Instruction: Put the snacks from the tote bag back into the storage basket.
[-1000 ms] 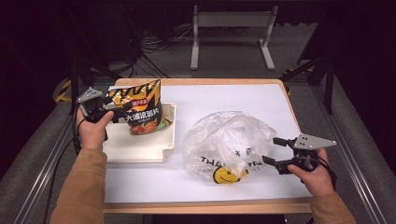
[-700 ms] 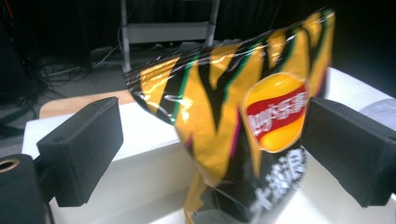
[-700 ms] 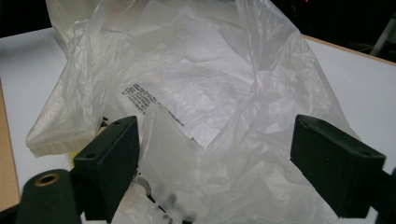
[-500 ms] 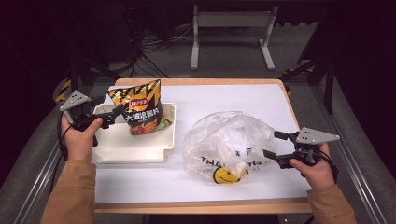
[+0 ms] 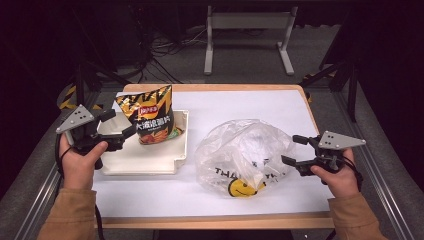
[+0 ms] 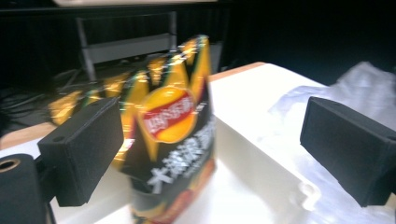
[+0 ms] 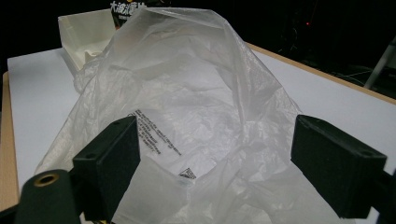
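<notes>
"THA" on plastic bag (image 5: 245, 155)

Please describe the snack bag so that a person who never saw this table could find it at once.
On the left half of the white-covered table lies a shallow cream plastic tray. At its far end stands an upright black and yellow foil chip bag with a red and yellow logo. The crumpled clear plastic bag to its right lies slumped, printed with a yellow smiley face.

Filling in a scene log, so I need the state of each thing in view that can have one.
chip bag: sealed, upright in the tray
white tray: flat on the table, holding the chip bag
plastic bag: crumpled, lying on the table
left gripper: open, holding nothing
right gripper: open, at the plastic bag's edge
</notes>
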`<action>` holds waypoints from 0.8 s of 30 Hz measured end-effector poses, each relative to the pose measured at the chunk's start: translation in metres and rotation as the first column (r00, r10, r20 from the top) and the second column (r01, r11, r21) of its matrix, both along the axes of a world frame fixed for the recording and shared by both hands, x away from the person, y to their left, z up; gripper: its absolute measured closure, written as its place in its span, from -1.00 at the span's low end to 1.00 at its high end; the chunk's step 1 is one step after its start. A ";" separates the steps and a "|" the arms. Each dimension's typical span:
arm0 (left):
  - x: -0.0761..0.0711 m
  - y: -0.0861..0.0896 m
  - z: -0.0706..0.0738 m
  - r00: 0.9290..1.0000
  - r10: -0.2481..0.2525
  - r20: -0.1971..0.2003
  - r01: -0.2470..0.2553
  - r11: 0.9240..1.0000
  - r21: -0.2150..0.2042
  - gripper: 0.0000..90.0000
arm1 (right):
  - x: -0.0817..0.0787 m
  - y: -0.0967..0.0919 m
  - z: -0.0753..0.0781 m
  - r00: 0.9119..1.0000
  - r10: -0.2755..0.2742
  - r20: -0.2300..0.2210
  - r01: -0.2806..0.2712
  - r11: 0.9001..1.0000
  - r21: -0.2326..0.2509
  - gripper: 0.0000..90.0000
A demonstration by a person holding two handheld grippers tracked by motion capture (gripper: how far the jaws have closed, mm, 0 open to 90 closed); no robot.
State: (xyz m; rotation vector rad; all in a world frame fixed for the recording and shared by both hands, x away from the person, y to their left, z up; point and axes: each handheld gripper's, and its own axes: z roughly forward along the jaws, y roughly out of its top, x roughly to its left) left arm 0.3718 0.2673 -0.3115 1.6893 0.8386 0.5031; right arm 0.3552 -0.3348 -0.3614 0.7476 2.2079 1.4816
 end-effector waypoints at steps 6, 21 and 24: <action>-0.021 -0.007 -0.003 0.998 -0.052 -0.017 0.053 0.997 0.054 -0.85 | -0.002 -0.002 0.000 1.000 0.004 -0.005 -0.004 1.000 0.001 -0.64; -0.069 -0.009 -0.026 0.993 -0.114 0.025 0.111 0.989 0.096 -0.84 | -0.003 -0.010 -0.004 1.000 -0.014 -0.028 0.014 1.000 0.014 -0.67; -0.074 -0.008 -0.038 0.993 -0.114 0.008 0.113 0.991 0.074 -0.83 | -0.003 -0.012 -0.005 0.999 -0.026 -0.043 0.026 1.000 0.007 -0.67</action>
